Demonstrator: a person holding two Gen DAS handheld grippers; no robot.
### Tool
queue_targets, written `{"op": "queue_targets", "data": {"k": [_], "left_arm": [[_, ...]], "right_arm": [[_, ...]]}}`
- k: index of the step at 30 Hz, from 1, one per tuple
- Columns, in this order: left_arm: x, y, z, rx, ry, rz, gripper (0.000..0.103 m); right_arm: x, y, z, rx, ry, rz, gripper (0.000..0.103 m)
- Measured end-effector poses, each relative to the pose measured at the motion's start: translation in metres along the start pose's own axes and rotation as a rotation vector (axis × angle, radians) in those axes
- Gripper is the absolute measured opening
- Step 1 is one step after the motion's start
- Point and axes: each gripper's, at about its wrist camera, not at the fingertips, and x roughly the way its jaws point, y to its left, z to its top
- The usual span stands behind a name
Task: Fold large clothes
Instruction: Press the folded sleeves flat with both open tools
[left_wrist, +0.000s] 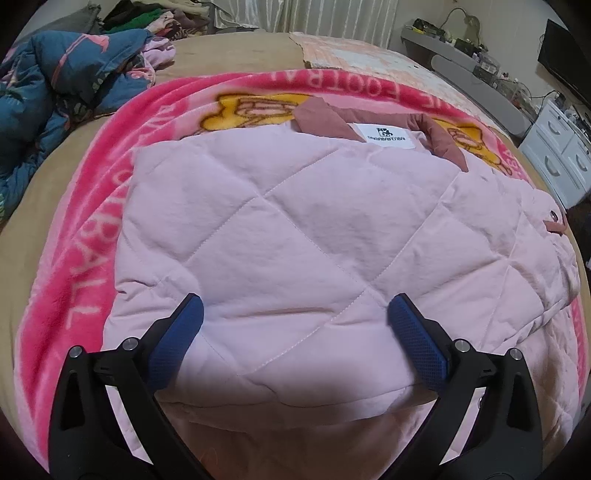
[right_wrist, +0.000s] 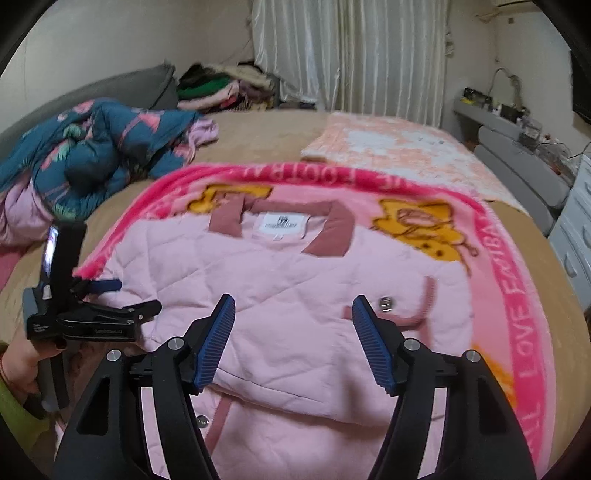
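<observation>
A pale pink quilted jacket lies folded on a bright pink fleece blanket, its dusty rose collar and white label at the far end. My left gripper is open over the jacket's near part, and its blue pads grip nothing. In the right wrist view the jacket fills the middle, a sleeve with a metal snap folded across it. My right gripper hangs open above it, empty. The left gripper, held by a hand, stands at the jacket's left edge.
The blanket covers a tan bed. A crumpled blue floral quilt lies at the far left, a peach patterned blanket at the far right. Piled clothes sit by the curtain. White drawers stand right of the bed.
</observation>
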Motion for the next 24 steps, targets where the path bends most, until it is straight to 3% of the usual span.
{"op": "queue_targets", "data": {"k": [10, 24], "left_arm": [[0.003, 0.001, 0.0, 0.009, -0.005, -0.01, 0.095], [0.005, -0.002, -0.001, 0.021, -0.015, 0.008, 0.095]], "right_arm": [[0.069, -0.001, -0.018, 0.032, 0.165, -0.026, 0.071], [0.089, -0.001, -0.031, 0.015, 0.155, -0.061, 0.075]]}}
